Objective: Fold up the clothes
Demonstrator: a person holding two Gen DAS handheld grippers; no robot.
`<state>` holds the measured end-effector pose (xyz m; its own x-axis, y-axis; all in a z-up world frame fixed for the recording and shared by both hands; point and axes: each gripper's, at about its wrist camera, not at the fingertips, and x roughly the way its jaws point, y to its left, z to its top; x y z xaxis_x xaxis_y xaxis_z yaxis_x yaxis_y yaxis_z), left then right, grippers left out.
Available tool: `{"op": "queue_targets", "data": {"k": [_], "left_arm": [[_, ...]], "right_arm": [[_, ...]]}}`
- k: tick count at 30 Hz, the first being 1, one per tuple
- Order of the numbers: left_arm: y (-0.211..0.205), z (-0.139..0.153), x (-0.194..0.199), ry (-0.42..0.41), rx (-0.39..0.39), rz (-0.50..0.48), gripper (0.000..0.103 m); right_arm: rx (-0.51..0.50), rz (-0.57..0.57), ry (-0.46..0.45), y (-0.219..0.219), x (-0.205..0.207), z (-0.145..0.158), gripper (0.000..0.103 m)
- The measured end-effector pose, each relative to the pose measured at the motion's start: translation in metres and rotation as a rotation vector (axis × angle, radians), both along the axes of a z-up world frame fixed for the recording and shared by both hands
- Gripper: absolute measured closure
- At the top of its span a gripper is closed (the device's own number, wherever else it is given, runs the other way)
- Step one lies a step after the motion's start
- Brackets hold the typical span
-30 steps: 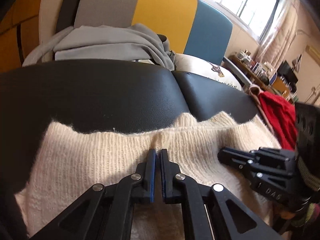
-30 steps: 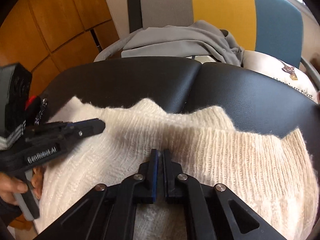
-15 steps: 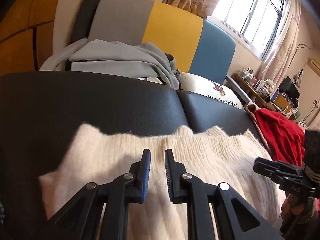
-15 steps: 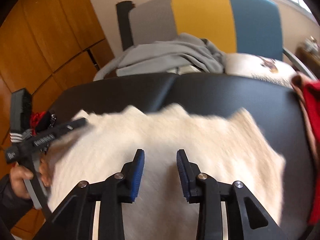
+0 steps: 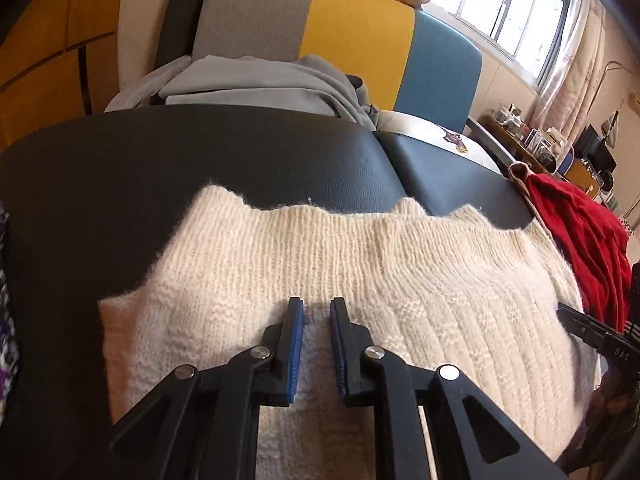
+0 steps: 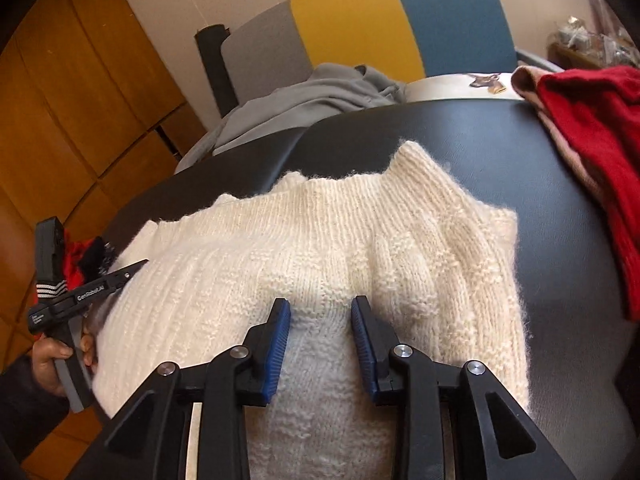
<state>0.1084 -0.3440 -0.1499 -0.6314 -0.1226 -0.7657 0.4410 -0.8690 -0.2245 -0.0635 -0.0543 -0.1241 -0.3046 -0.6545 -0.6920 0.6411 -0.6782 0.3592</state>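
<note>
So the work surface is a black padded leatherette bench (image 5: pixel 200 168), with a seam splitting it into two cushions. Behind it there's a chair with a grey, yellow and blue striped backrest (image 5: pixel 352 40). A white cushion with a small printed picture (image 5: pixel 436 136) sits on the seat just behind the bench. Wall on the left is orange-brown wood panelling (image 6: pixel 80 100). Over on the right you get a bright window with beige patterned curtains (image 5: pixel 516 12), plus a cluttered wooden shelf of little jars and boxes (image 5: pixel 536 140) under it.

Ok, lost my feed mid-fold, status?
Left tongs open, empty. Right tongs open, empty. Sweater flat on black cushion. Red garment at cushion's edge, clear of sweater.
</note>
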Motion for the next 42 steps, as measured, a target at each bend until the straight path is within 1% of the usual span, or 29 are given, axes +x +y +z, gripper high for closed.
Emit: {"op": "queue_targets", "data": {"k": [3,5,7,9,11,12,14,16,20,24,26,29,30,31,33,37,38,40,42], "left_arm": [[0.004,0.011,0.010,0.011,-0.011,0.034,0.089],[0.010,0.021,0.015,0.039,-0.037,0.038,0.089],[0.017,0.027,0.016,0.063,-0.055,0.017,0.089],[0.022,0.022,0.010,0.042,-0.065,-0.015,0.089],[0.024,0.011,0.004,0.011,-0.083,-0.032,0.089],[0.022,0.007,0.003,0.009,-0.078,-0.028,0.089],[0.017,0.000,0.004,0.019,-0.058,-0.014,0.088],[0.012,-0.001,0.004,0.029,-0.036,-0.003,0.086],[0.006,0.004,0.010,0.042,0.017,-0.002,0.086],[-0.008,0.020,0.037,0.095,0.081,0.020,0.086],[-0.016,0.028,0.054,0.105,0.089,0.032,0.085],[-0.030,0.034,0.075,0.068,0.071,0.036,0.083],[-0.036,0.034,0.081,0.052,0.075,0.039,0.082],[-0.042,0.033,0.087,0.042,0.081,0.045,0.079],[-0.054,0.030,0.098,0.024,0.092,0.059,0.076],[-0.069,0.018,0.105,-0.016,0.161,0.047,0.067],[-0.074,0.012,0.106,-0.032,0.183,0.051,0.067],[-0.079,0.006,0.109,-0.029,0.222,0.049,0.065],[-0.082,0.001,0.111,-0.014,0.264,0.045,0.065]], "right_arm": [[0.020,0.015,-0.008,-0.001,0.001,0.007,0.070],[0.045,0.022,0.018,-0.003,0.008,0.018,0.069],[0.071,0.045,0.076,-0.007,0.017,0.030,0.055],[0.102,0.056,0.107,-0.009,0.023,0.034,0.053],[0.115,0.042,0.101,-0.006,0.024,0.028,0.053],[0.123,0.034,0.092,-0.003,0.024,0.023,0.053],[0.134,0.021,0.073,0.001,0.023,0.013,0.053],[0.125,0.015,0.074,0.004,0.024,0.010,0.053],[0.113,0.007,0.073,0.009,0.027,0.005,0.053],[0.118,0.027,0.051,0.008,0.026,0.014,0.052],[0.104,0.048,0.080,0.009,0.028,0.027,0.052],[0.077,0.074,0.116,0.009,0.027,0.043,0.050],[0.081,0.074,0.122,0.009,0.024,0.043,0.048],[0.086,0.074,0.128,0.009,0.020,0.044,0.048],[0.090,0.059,0.113,0.010,0.011,0.039,0.048],[0.097,0.030,0.080,0.018,-0.003,0.023,0.048],[0.100,0.025,0.071,0.020,-0.005,0.018,0.048],[0.084,0.025,0.052,0.024,-0.006,0.010,0.048],[0.070,0.032,0.053,0.025,-0.006,0.006,0.047]]}}
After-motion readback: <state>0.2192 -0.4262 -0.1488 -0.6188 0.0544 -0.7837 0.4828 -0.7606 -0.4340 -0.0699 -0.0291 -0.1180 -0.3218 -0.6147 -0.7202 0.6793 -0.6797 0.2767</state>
